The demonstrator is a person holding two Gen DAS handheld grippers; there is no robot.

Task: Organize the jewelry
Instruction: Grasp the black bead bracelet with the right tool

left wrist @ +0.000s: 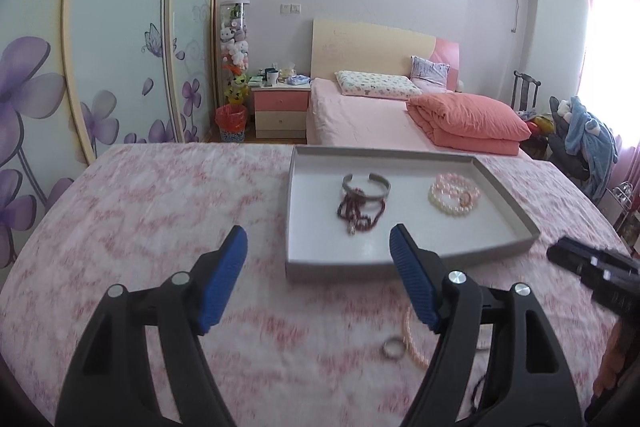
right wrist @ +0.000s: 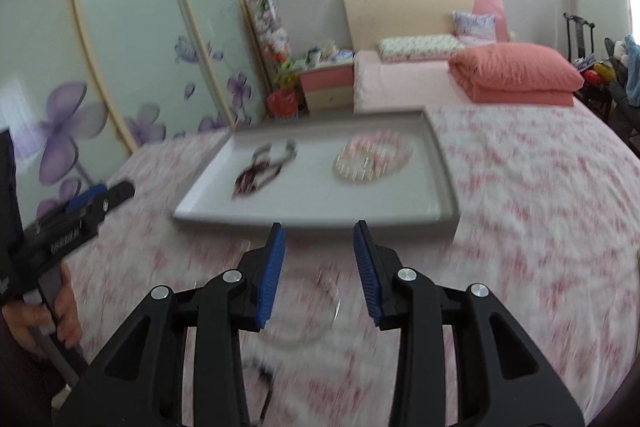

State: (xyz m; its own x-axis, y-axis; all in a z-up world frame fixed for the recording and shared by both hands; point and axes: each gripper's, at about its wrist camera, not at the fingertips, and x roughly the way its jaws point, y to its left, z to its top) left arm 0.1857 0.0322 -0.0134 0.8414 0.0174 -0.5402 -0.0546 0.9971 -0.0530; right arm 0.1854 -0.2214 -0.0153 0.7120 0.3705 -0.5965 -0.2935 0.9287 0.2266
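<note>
A grey tray [left wrist: 320, 269] [right wrist: 440, 163] lies on the pink patterned cloth. In it are a silver cuff bangle [left wrist: 366, 185], a dark red bead string [left wrist: 360, 213] [right wrist: 252, 179] and pink-white pearl bracelets [left wrist: 454, 193] [right wrist: 372, 157]. On the cloth near me lie a small silver ring [left wrist: 393, 347], a pink pearl strand [left wrist: 414, 341] and a dark cord [left wrist: 478, 387]. My left gripper [left wrist: 318, 247] is open and empty in front of the tray. My right gripper [right wrist: 319, 235] is open and empty above a thin blurred chain [right wrist: 320, 311].
The cloth-covered table [left wrist: 140, 207] runs left and right of the tray. Behind it stand a pink bed [left wrist: 372, 119], a nightstand [left wrist: 280, 111] and a wardrobe with flower doors [left wrist: 100, 67]. A cluttered chair [left wrist: 580, 139] stands at the right.
</note>
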